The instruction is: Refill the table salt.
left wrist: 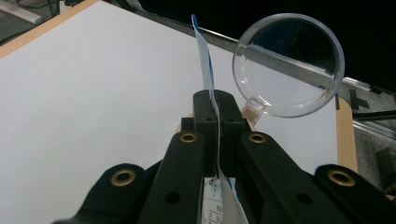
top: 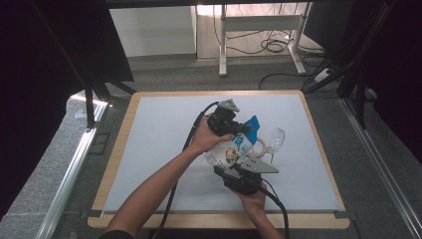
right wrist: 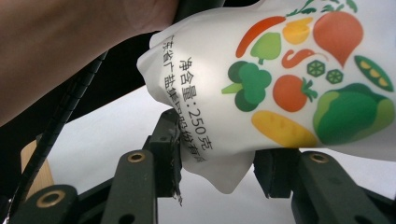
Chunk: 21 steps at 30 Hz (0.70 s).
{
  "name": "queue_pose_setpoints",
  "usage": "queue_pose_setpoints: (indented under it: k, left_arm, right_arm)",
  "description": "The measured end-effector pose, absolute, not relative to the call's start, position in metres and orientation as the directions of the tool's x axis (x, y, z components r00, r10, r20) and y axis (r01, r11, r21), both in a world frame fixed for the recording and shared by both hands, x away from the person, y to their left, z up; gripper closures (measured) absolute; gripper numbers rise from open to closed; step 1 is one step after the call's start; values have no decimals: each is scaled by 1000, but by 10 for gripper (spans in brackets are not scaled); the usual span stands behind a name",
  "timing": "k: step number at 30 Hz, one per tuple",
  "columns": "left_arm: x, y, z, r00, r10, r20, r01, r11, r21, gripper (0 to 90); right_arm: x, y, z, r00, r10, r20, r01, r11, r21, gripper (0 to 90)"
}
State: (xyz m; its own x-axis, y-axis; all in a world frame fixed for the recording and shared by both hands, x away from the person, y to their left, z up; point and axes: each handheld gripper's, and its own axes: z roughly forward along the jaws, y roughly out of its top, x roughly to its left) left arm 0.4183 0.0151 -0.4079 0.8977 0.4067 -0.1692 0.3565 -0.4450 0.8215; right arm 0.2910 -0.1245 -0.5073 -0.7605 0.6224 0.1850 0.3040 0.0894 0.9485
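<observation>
A white pouch (top: 233, 149) with a blue top and printed vegetables hangs tilted above the table between both grippers. My left gripper (top: 243, 130) is shut on the pouch's thin upper edge (left wrist: 204, 51), which stands up between its closed jaws (left wrist: 216, 100). From below, my right gripper (top: 235, 168) is shut on the pouch's lower corner. In the right gripper view that bulging corner (right wrist: 219, 158) sits between the two pads, under the vegetable print (right wrist: 299, 79). A clear round cup (top: 275, 140) stands just right of the pouch, and its round mouth (left wrist: 289, 65) faces the left gripper view.
A white mat (top: 159, 149) covers the wooden table (top: 124, 129). Black cables trail from both grippers toward the near edge. Beyond the table stand desk legs (top: 223, 45), floor cables and dark stands at both sides.
</observation>
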Motion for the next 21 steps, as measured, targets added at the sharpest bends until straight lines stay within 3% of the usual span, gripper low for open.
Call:
queue_pose_setpoints:
  k: [21]
  left_arm:
    - [421, 18, -405, 907, 388, -163, 343, -459, 820, 897]
  right_arm:
    - [292, -124, -507, -768, 613, 185, 296, 84, 951, 572]
